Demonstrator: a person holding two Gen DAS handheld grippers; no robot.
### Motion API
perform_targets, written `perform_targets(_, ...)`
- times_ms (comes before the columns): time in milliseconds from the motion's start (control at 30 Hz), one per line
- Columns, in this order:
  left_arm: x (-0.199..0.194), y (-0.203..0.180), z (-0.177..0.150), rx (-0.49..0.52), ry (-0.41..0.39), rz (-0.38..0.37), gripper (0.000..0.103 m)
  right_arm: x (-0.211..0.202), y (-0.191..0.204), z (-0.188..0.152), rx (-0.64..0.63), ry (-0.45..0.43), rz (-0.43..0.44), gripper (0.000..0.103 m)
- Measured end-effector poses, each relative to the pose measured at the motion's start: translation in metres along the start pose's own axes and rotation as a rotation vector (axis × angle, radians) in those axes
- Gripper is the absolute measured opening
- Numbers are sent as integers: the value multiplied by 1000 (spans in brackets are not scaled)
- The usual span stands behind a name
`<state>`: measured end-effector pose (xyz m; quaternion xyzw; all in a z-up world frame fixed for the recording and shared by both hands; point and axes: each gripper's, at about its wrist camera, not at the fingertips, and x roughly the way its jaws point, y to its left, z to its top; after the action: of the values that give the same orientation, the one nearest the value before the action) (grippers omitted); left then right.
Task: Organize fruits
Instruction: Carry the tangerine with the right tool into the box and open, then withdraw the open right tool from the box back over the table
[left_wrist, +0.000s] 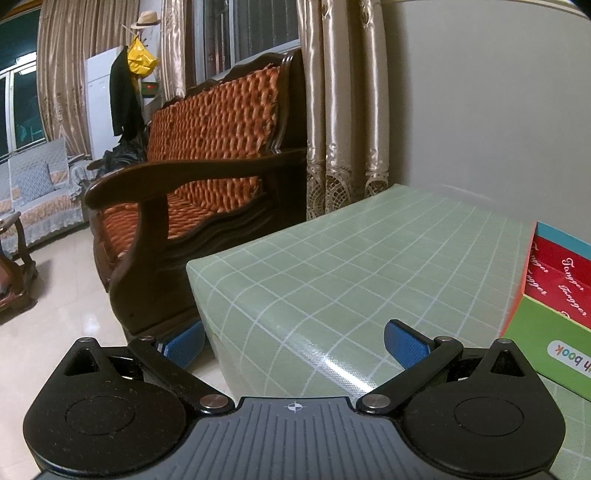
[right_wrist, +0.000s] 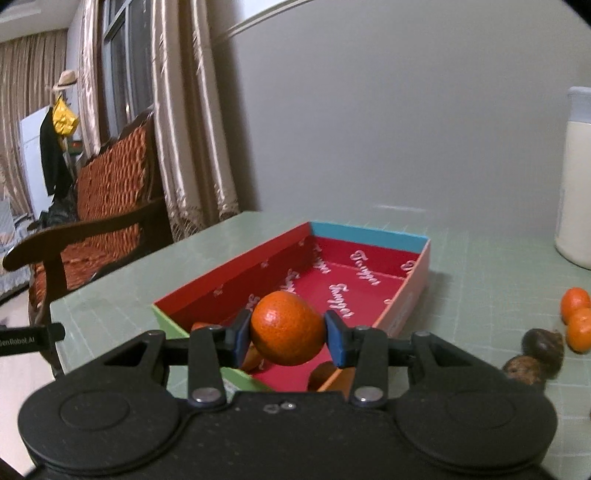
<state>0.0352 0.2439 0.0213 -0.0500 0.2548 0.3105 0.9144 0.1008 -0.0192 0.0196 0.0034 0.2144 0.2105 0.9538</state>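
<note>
In the right wrist view my right gripper (right_wrist: 289, 334) is shut on an orange tangerine (right_wrist: 286, 326) and holds it above the near end of an open red box (right_wrist: 365, 266). Orange fruit (right_wrist: 322, 374) lies in the box under the gripper, partly hidden. Two more tangerines (right_wrist: 576, 314) and two dark brown fruits (right_wrist: 535, 354) lie on the table to the right. In the left wrist view my left gripper (left_wrist: 291, 341) is open and empty over the table's left corner, with the box's outer wall (left_wrist: 554, 288) at its right.
The table has a green grid cloth (left_wrist: 351, 266). A tall white bottle (right_wrist: 576, 177) stands at the back right. A wooden sofa with orange cushions (left_wrist: 207, 155) stands left of the table. A grey wall lies behind.
</note>
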Motion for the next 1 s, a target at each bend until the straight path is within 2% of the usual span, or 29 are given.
perform_targets(167,1,3,0,-10,4,-5,103,-2,5,0,-22,1,16,45)
perform_targets(233,0,3,-1,-8,3,-7,103,-4,6,1,-22,-10,16,52)
perform_targets(300,0,2,-1,-8,2,-10,103,-7,4,2,-18,-22,20,55)
perform_targets(367,-2,1,0,-9,-3,-12,103,-14,3,2,-18,-41,13,56)
perform_targets(500,-5,-6,-1,0,-13,-27,103,-28,-6,2,-7,-79,-28,64)
perform_targets(600,-12,-17,-2,19,-33,-56,103,-41,-19,1,-7,-104,-94,66)
perform_targets(700,-23,-35,-3,50,-64,-94,103,-54,-37,-2,11,-135,-176,73)
perform_targets(1000,-72,-113,-14,190,-190,-299,103,-92,-104,-20,119,-171,-431,82)
